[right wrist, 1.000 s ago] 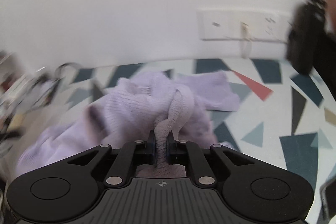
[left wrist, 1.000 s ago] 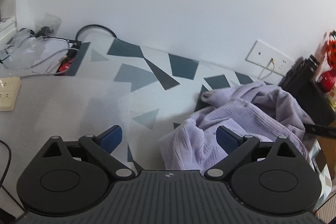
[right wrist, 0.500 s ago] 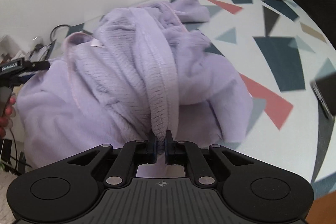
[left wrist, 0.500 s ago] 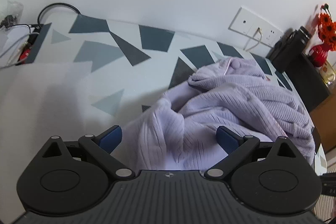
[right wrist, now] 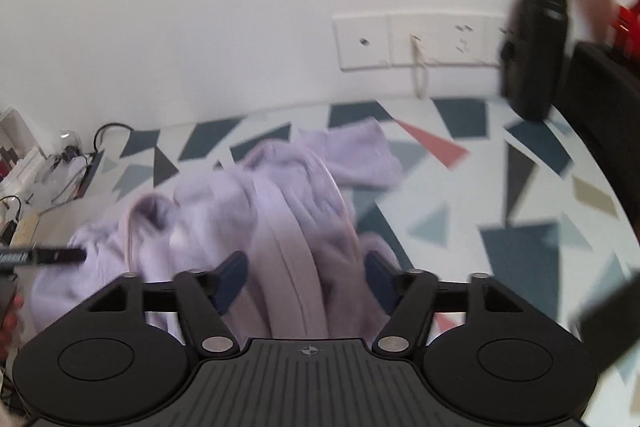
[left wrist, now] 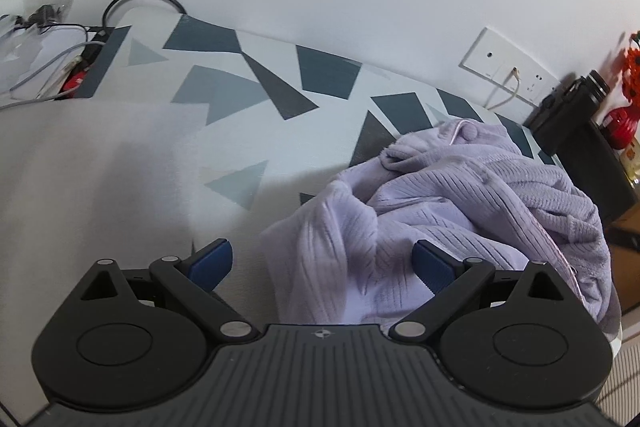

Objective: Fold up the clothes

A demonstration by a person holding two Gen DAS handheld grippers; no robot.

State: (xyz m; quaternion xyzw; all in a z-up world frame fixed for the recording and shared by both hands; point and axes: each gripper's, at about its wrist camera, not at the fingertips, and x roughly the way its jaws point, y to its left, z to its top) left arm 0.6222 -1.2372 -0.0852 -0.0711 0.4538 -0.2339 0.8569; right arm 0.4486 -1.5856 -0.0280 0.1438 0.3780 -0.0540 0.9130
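- Bottom centre of the right wrist view: the right gripper (right wrist: 306, 277) stands with jaws apart, a thick band of the lilac garment (right wrist: 280, 219) running between them, unpinched.
- Bottom centre of the left wrist view: the left gripper (left wrist: 322, 263) is also spread wide, with the garment's near edge between its blue pads.
- Mid-frame: the garment lies bunched on the patterned tablecloth (left wrist: 240, 99), not folded.
- Judgement: the step is spreading it flat; next comes finding an edge or corner to pinch.

left tool (left wrist: 322, 263) jaws spread wide, right tool (right wrist: 306, 277) jaws likewise apart
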